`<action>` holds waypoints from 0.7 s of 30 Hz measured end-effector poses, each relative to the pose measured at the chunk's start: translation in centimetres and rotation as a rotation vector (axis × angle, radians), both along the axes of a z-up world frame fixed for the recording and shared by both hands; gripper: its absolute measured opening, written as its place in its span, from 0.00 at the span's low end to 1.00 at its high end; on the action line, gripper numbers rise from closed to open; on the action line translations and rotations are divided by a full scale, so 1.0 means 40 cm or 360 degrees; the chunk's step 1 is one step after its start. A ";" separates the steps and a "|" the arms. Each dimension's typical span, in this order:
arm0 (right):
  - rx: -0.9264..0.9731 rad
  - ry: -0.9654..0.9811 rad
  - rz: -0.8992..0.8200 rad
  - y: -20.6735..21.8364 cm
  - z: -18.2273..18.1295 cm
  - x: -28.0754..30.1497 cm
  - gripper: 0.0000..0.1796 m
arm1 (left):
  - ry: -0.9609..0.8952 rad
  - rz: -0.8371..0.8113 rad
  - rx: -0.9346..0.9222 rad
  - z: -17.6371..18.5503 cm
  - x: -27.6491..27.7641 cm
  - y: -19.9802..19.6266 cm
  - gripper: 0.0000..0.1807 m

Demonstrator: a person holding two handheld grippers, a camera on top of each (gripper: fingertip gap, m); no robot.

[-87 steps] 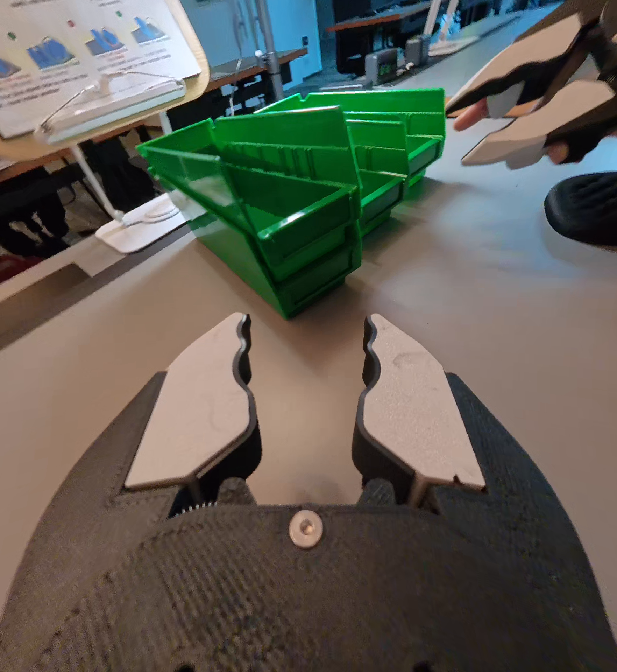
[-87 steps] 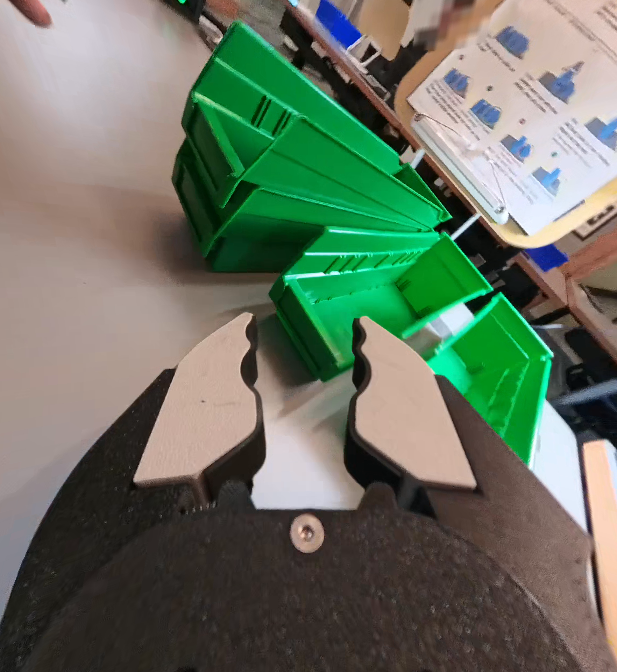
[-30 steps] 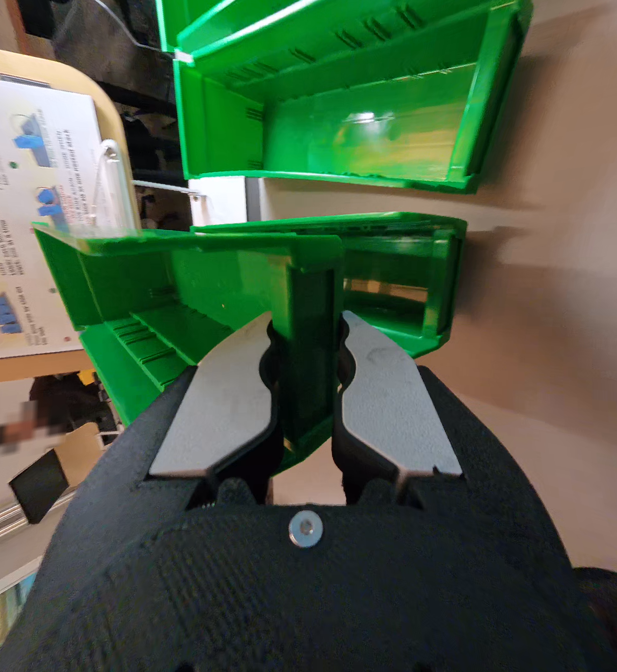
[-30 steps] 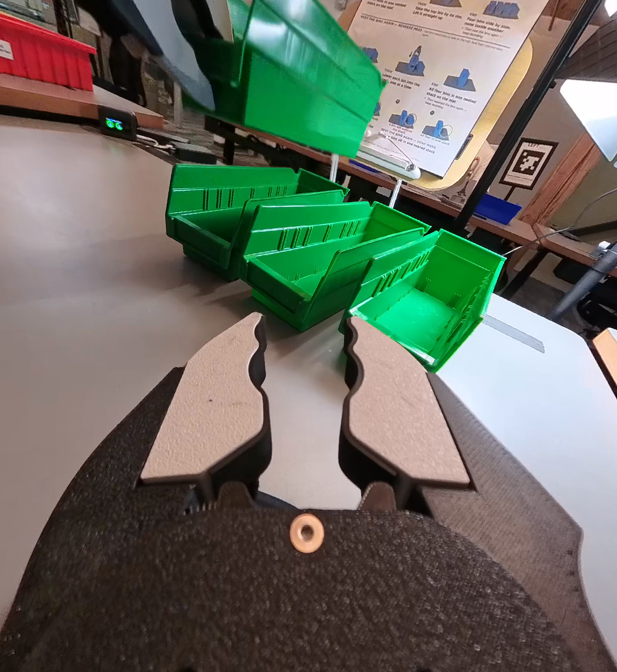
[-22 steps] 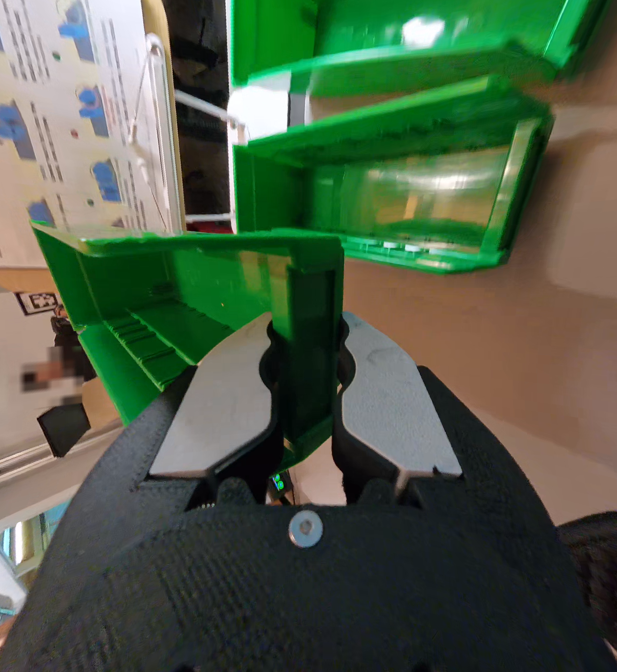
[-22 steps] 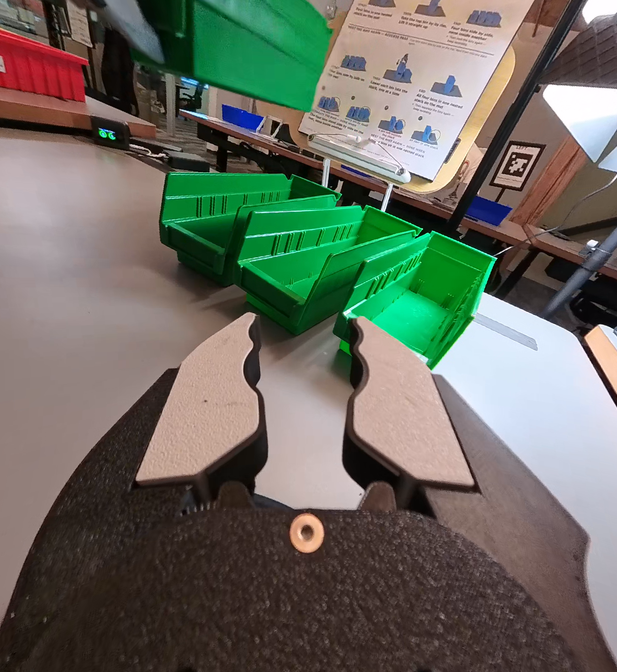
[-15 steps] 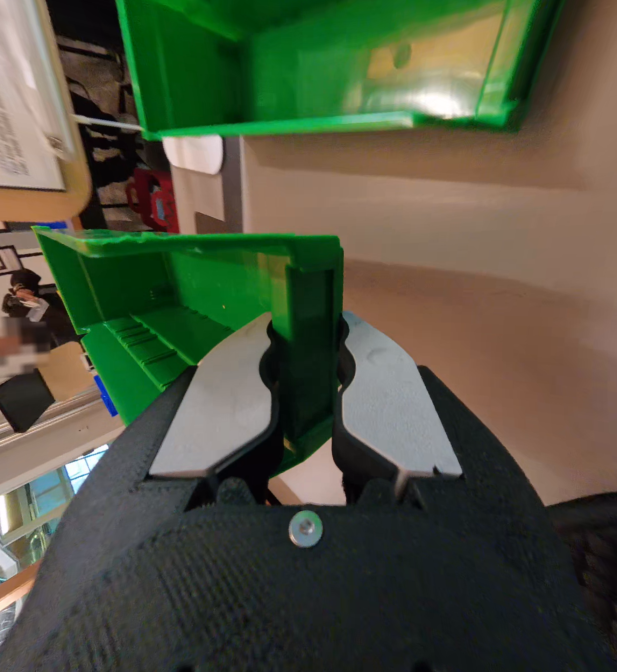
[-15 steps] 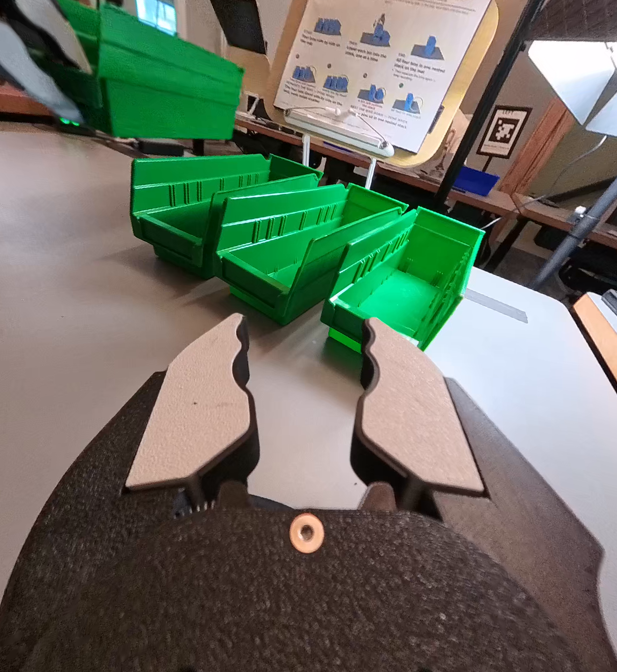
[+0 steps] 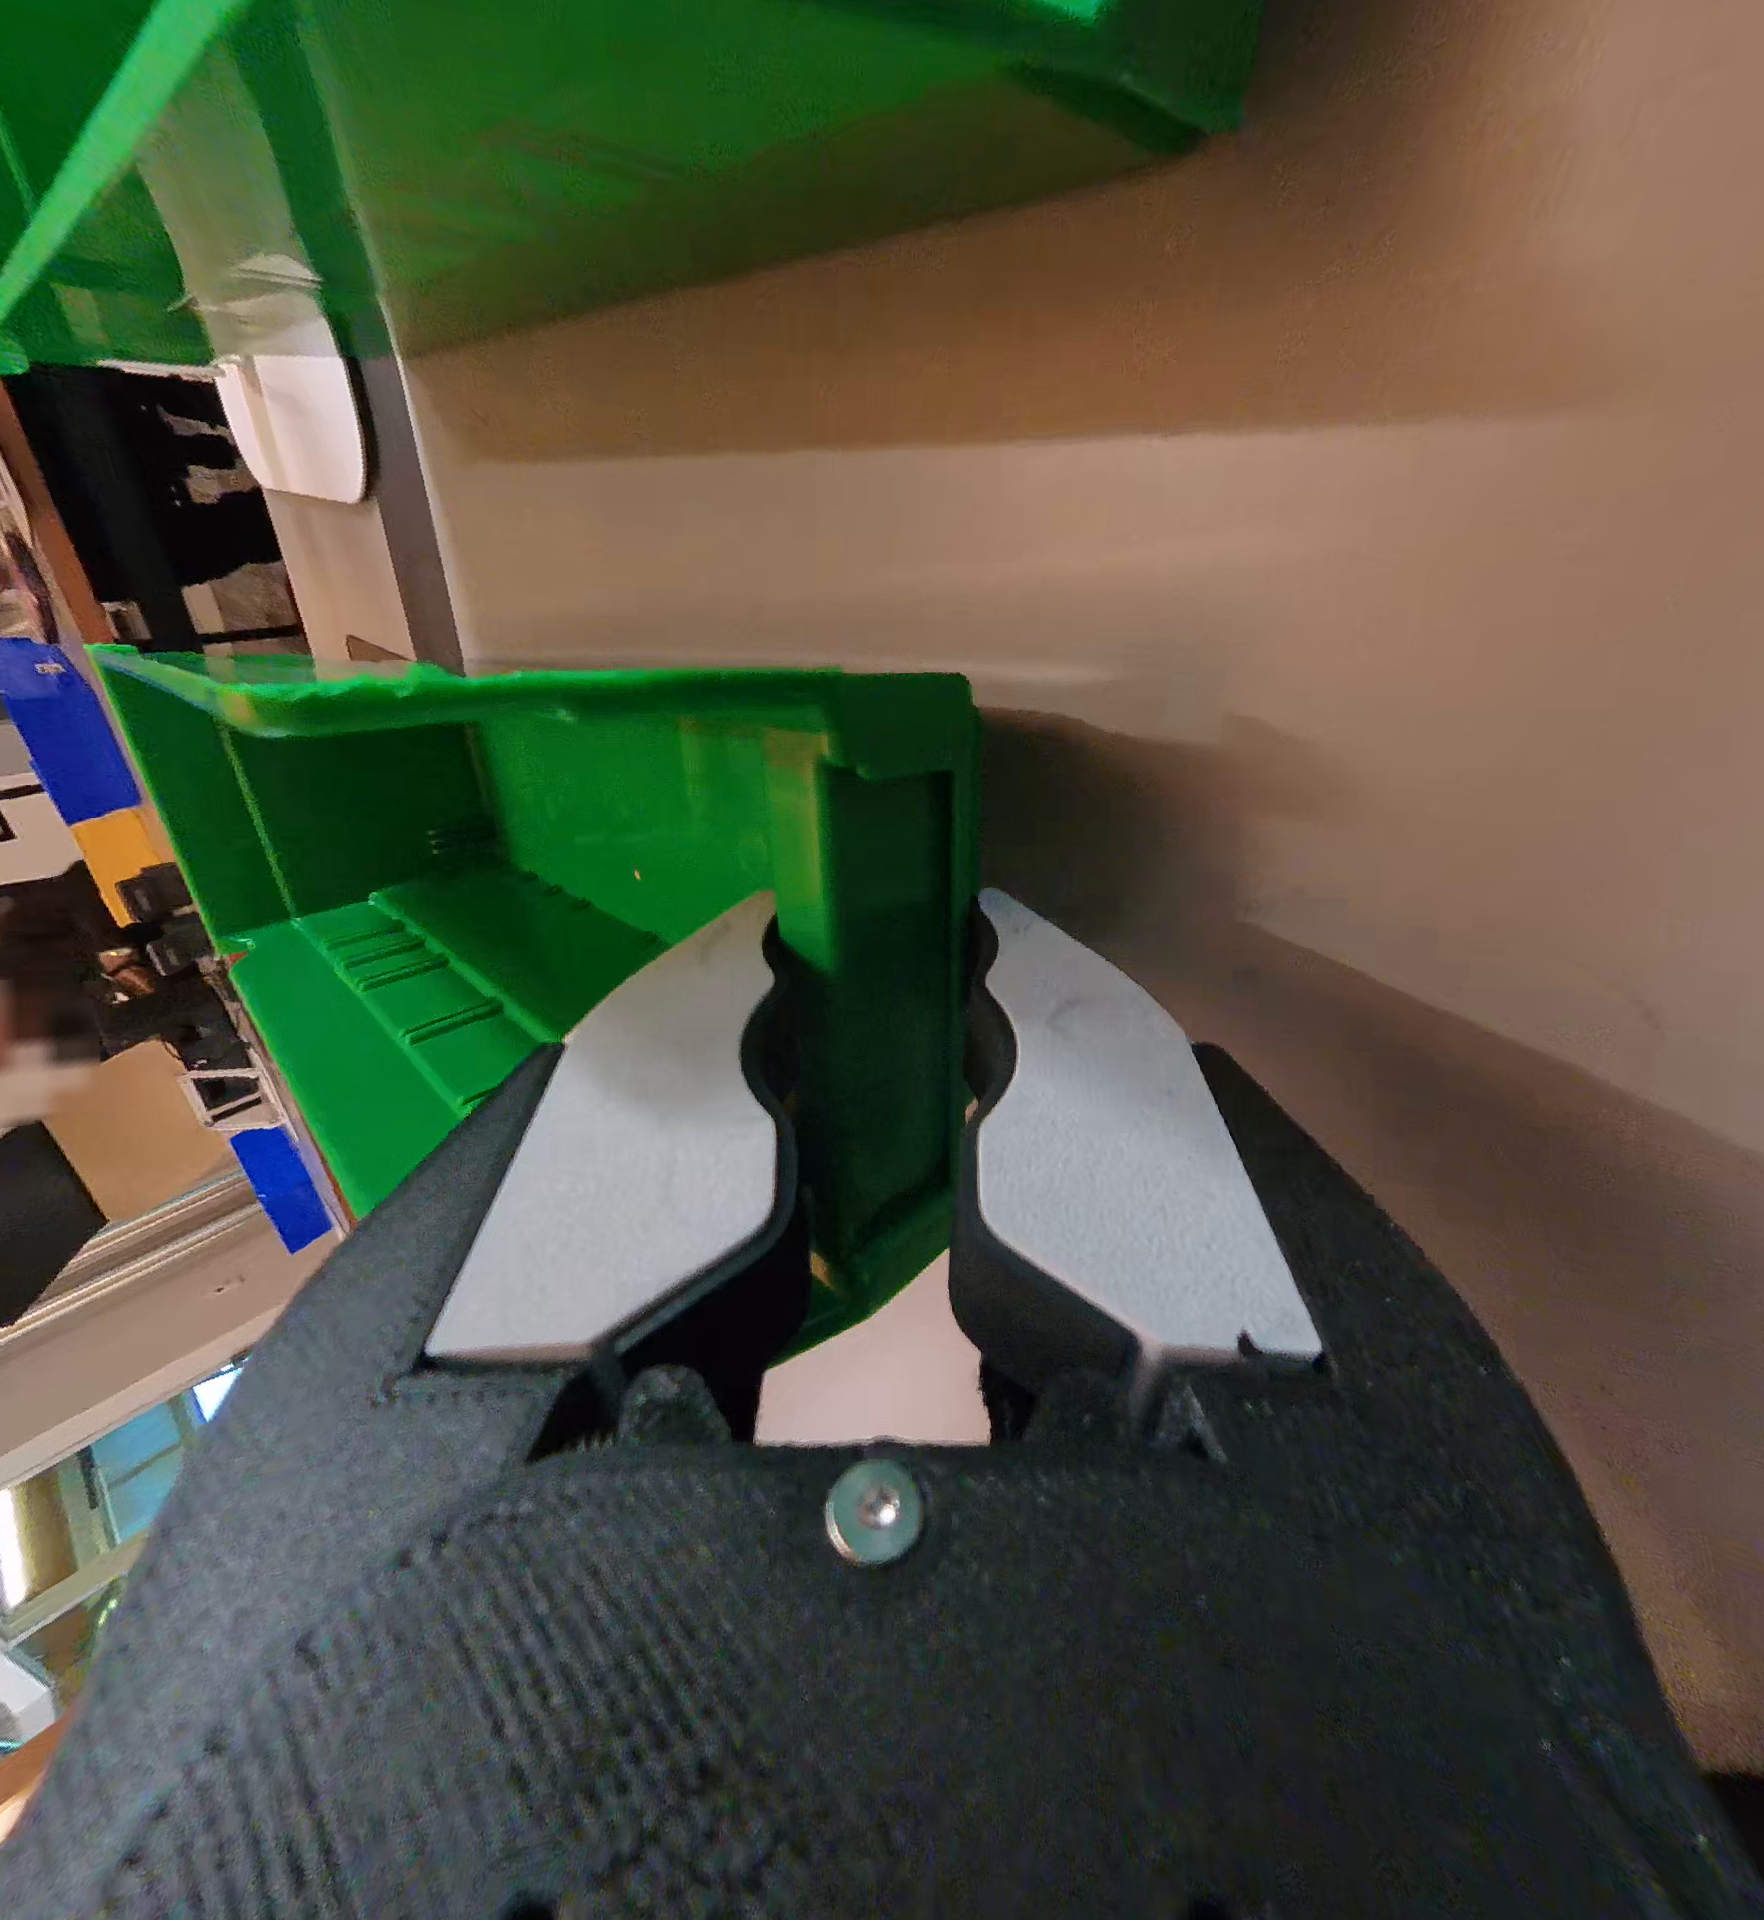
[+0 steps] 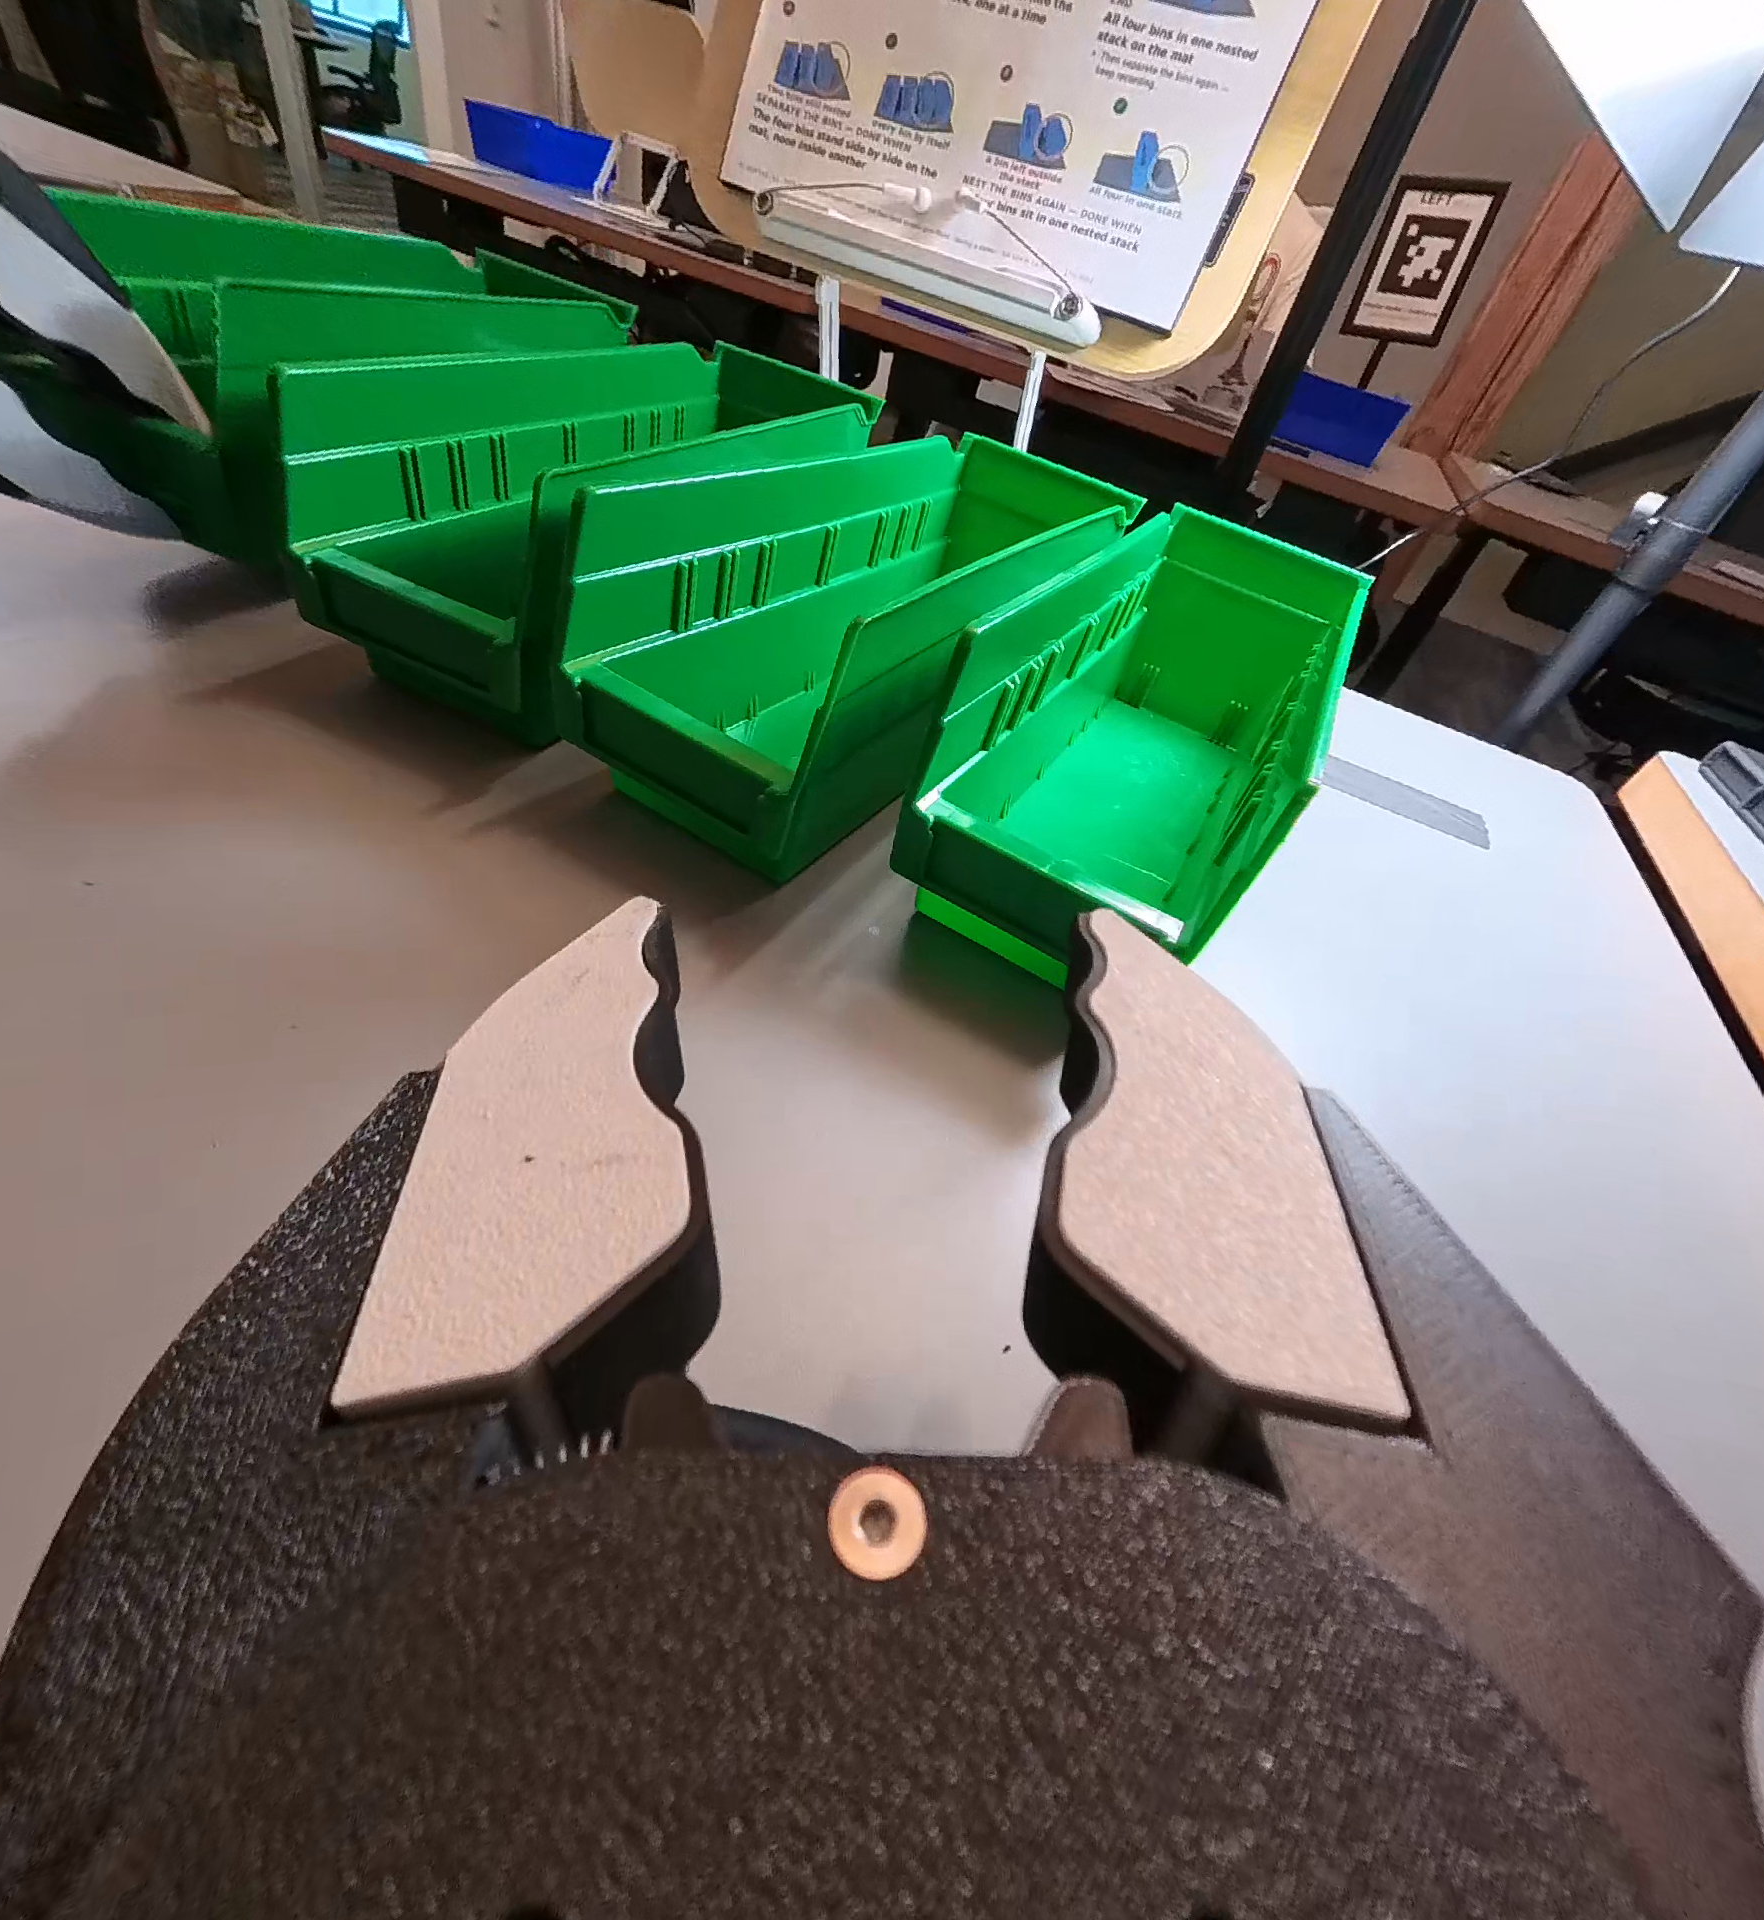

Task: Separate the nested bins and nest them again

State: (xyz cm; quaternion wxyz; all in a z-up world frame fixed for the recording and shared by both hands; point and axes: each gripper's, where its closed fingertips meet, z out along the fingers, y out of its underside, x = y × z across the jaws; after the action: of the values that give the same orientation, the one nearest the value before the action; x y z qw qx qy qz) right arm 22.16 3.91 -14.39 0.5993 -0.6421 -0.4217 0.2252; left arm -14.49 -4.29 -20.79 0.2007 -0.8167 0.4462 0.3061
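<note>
Now that the left gripper (image 9: 873, 1049) has carried the fourth green bin (image 9: 545, 831) across and down beside the row, where half a second ago that bin hung in the air above the table, all four bins look set out singly, and I judge the separating half of the task all but done. The left gripper's jaws stay clamped on the bin's front lip. In the right wrist view this bin (image 10: 161, 301) sits at the far left end of the row, just beside the second bin (image 10: 504, 520), though whether its base rests flat on the grey table (image 10: 234, 883) I cannot tell. The left gripper (image 10: 36, 405) shows there at its front end.

To the right of the second bin come the third bin (image 10: 774, 665) and then the short bin (image 10: 1127, 769), each near its neighbour and angled. The right gripper (image 10: 867, 966) hovers over bare table in front of the short bin, jaws apart and holding nothing.

Behind the row a clipboard stand with an instruction sheet (image 10: 971, 135) rises just past the table's edge, with a black pole (image 10: 1314, 239) to its right. Nothing lies between the right gripper and the short bin. Releasing seems the likely next step, then nesting; the close spacing could let a lifted bin knock the one beside it.
</note>
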 end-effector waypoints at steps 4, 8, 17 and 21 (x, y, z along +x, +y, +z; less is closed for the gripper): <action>-0.0004 0.0000 0.0001 0.000 0.000 0.001 0.40 | 0.0044 -0.0067 0.0038 -0.029 -0.014 0.018 0.17; -0.0005 0.0009 -0.0003 -0.001 0.002 0.001 0.39 | -0.0015 -0.0133 0.0181 -0.026 -0.011 0.033 0.22; -0.0007 -0.0012 -0.0011 -0.002 -0.007 -0.004 0.39 | -0.1058 -0.0119 0.0682 0.132 0.151 -0.047 0.30; -0.0017 -0.0119 0.0062 -0.015 -0.020 -0.023 0.37 | -0.1412 0.0001 0.0618 0.117 0.212 -0.071 0.22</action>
State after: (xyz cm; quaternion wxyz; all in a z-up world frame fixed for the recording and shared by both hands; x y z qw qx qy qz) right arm 21.23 3.31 -15.19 0.5752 -0.6449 -0.4550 0.2148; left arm -6.01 -7.12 -16.12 0.5201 -0.8161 0.2518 0.0060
